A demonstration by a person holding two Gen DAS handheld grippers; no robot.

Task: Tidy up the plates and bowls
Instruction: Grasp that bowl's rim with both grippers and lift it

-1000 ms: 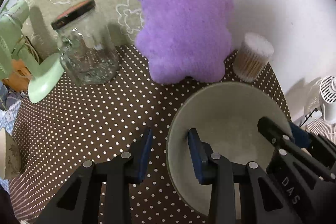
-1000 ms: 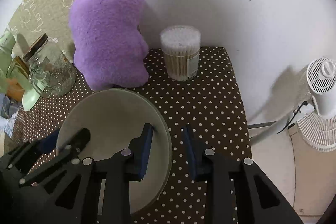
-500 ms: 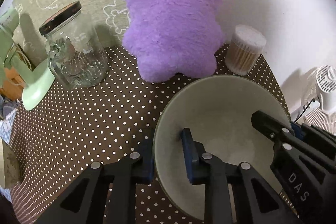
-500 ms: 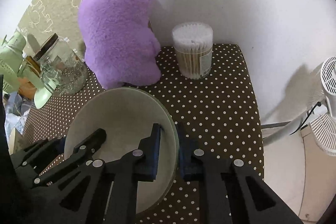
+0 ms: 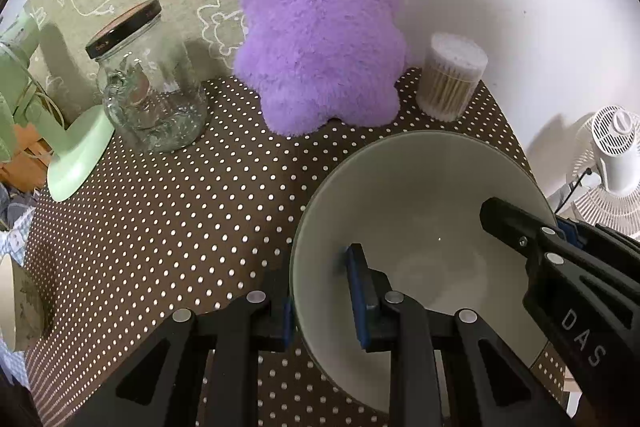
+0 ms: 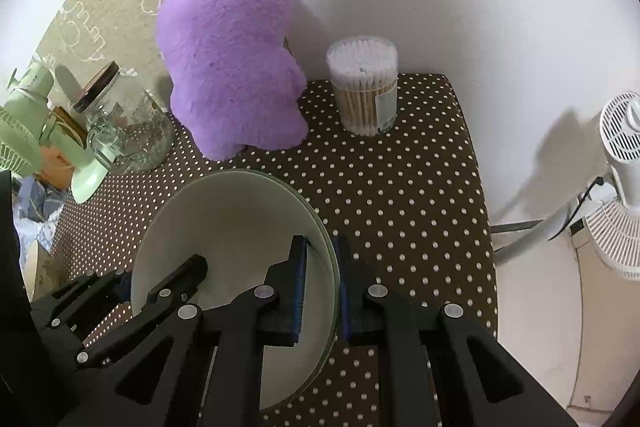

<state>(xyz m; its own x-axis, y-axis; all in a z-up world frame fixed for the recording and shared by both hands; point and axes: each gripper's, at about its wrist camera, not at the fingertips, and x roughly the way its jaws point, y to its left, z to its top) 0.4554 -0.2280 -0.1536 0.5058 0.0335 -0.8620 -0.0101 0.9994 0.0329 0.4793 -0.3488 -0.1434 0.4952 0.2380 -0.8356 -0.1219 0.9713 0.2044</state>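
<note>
Bowl rim pinched by both hand-held grippers, left and right.

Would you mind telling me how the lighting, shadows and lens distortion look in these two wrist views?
Left wrist view: soft, even light; the glass jar throws a gentle shadow on the wall behind it, and the fisheye bends the polka-dot table with dark corners. Right wrist view: the purple plush casts a broad soft shadow on the white wall; the bowl is sharp, without harsh glare.
</note>
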